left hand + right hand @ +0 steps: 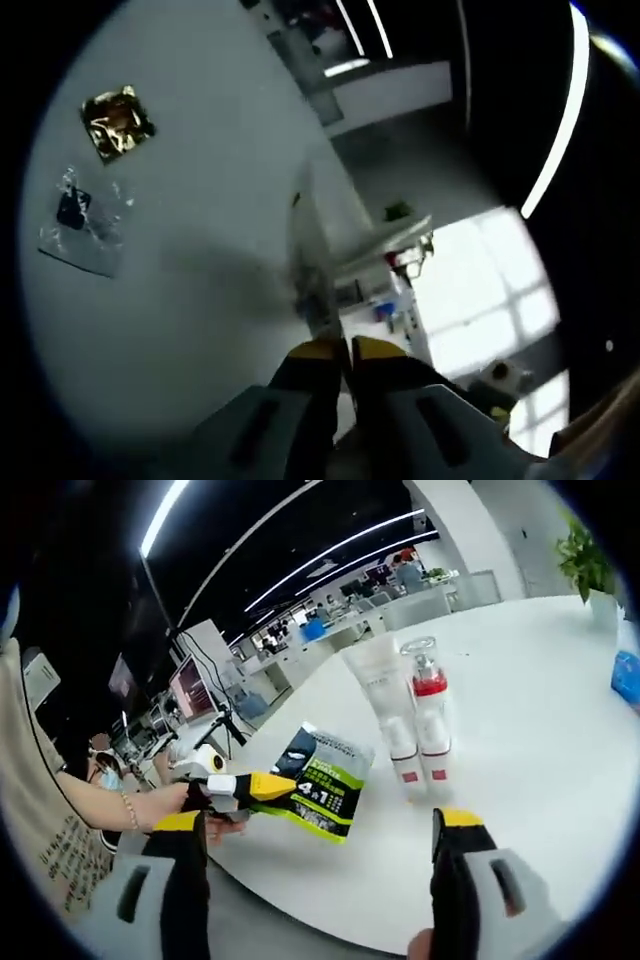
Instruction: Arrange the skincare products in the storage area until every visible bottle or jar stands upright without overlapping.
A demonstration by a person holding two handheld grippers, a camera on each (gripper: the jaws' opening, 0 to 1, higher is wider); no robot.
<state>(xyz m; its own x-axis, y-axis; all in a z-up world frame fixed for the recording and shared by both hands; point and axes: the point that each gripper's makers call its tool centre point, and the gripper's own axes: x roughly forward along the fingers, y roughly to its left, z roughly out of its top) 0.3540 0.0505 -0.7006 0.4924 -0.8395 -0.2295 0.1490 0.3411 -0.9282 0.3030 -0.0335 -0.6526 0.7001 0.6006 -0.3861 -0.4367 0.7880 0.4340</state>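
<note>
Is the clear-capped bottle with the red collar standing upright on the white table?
No, the clear-capped bottle lies flat on the white table beside a white tube.

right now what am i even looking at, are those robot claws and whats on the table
Not a robot: a person holds a two-jaw gripper in each hand, and each round picture comes from a camera riding on one gripper. In the right gripper view, the right gripper is open over a white table with two skincare bottles standing side by side. The left gripper comes in from the left and pinches a dark pouch. In the left gripper view its jaws are nearly together; a gold packet and a clear packet lie on the white surface.
</note>
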